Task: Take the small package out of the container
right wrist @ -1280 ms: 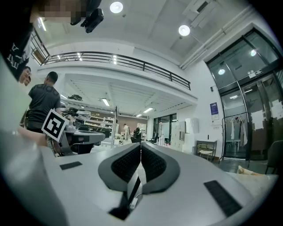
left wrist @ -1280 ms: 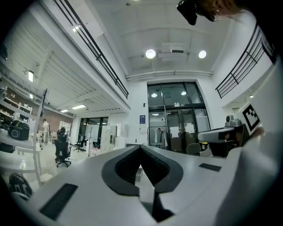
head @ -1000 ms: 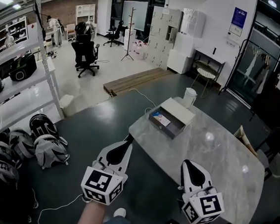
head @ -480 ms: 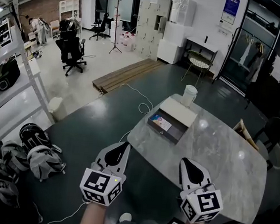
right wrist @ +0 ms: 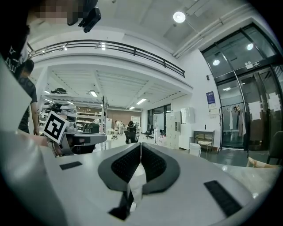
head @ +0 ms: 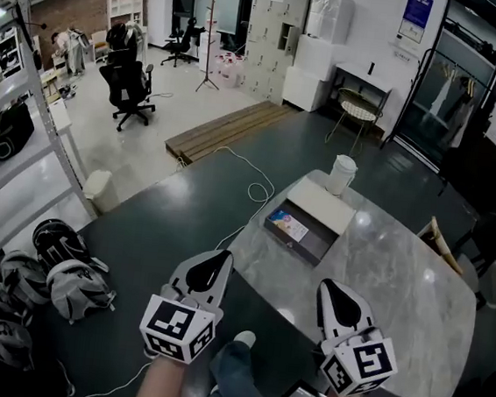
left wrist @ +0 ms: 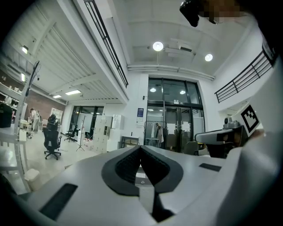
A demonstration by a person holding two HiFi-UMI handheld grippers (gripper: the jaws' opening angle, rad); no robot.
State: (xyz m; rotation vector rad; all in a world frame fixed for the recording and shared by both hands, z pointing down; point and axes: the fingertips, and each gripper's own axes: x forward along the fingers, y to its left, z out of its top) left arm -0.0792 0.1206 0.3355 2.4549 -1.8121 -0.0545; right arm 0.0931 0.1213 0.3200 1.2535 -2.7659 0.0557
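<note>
The left tool (head: 222, 257) and right tool (head: 328, 286) both have their jaws pressed together with nothing between them. The small package (head: 287, 225) lies in the open dark container (head: 312, 247) on the desk (head: 388, 287), ahead of both tools and well apart from them.

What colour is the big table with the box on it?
The table is pale grey with a marbled pattern; the head view shows it best.
</note>
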